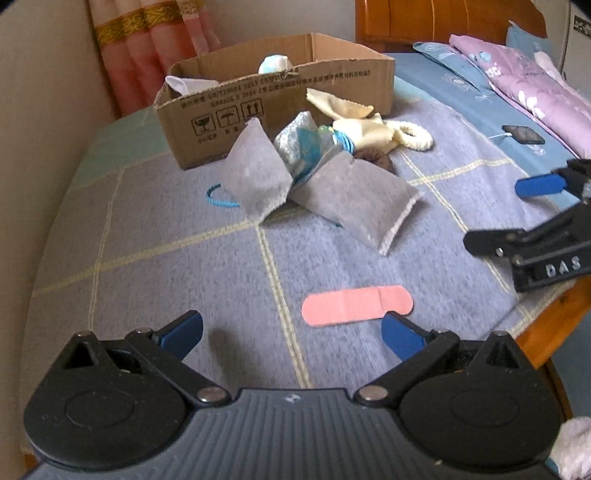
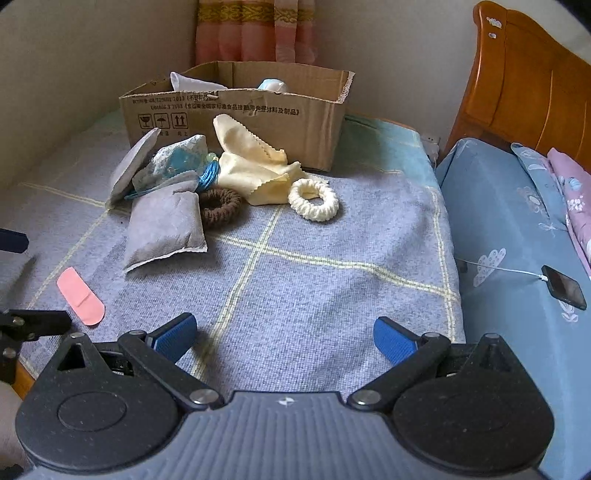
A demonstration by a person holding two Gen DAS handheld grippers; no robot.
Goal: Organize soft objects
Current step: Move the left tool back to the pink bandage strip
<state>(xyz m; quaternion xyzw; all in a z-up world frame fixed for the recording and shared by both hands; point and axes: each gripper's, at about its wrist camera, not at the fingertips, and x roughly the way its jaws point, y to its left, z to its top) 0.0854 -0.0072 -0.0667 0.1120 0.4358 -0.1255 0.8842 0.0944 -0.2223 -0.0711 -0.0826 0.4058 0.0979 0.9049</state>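
Observation:
A pile of soft things lies on the grey checked blanket in front of an open cardboard box: two grey pouches, a blue-white sachet with a blue tassel, a yellow cloth, a brown scrunchie and a white scrunchie. A pink strip lies apart, near me. The box holds a white cloth and a pale bundle. My left gripper is open and empty just before the pink strip. My right gripper is open and empty over bare blanket.
A phone on a white cable lies on the blue bed at the right, beside a purple quilt and a wooden headboard. A curtain and wall stand behind the box. The wooden edge of the surface is near me.

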